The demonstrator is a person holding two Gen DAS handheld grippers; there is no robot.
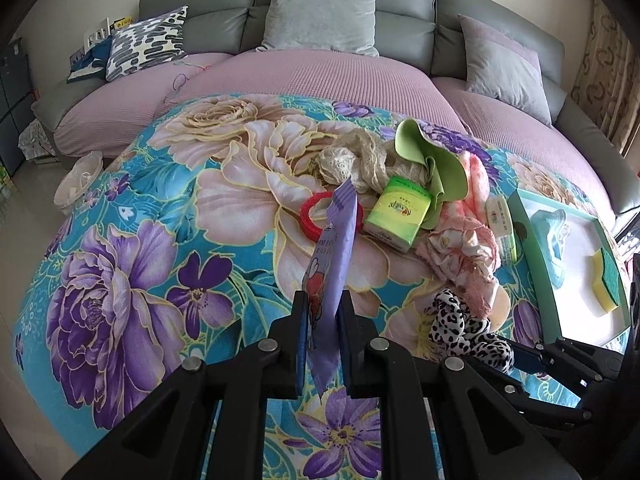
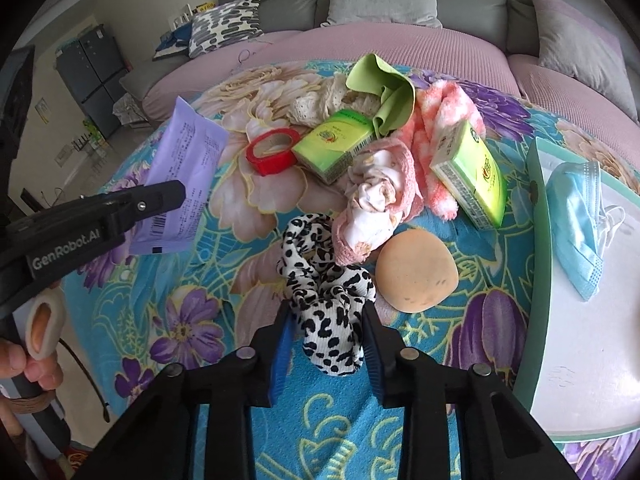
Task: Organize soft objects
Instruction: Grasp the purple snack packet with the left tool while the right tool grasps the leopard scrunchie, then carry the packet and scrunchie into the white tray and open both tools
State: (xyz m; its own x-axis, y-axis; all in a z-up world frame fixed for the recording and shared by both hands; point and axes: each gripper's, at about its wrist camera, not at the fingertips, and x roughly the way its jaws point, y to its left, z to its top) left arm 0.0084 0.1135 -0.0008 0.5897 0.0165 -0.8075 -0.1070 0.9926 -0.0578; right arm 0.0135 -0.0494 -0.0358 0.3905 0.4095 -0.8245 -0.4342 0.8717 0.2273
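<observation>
Right wrist view: right gripper (image 2: 328, 338) jaws clamp the spotted scrunchie (image 2: 324, 292); left gripper (image 1: 323, 330) pinches 1 purple packet (image 1: 334, 248) above the floral blanket (image 1: 160, 216).

A surface draped in a floral cloth (image 2: 224, 280), turquoise with large purple and pink blooms, is seen in front of a grey sofa. A red tape roll (image 2: 272, 151) is taken here as landmark. Just right of it a green tissue pack (image 2: 334, 145) is laid, with a cream lace piece (image 2: 316, 98) and a lime cloth (image 2: 380, 88) behind that. Farther right, a pink fluffy cloth (image 2: 440, 128) is spread, and a second green pack (image 2: 472, 172) is propped on it. Nearer the camera than the roll, a bunched pink-and-white garment (image 2: 376, 200), a spotted black-and-white scrunchie (image 2: 324, 280) and a round beige sponge (image 2: 416, 272) are found. At the far right a mint-rimmed tray (image 2: 536, 240) is set.
</observation>
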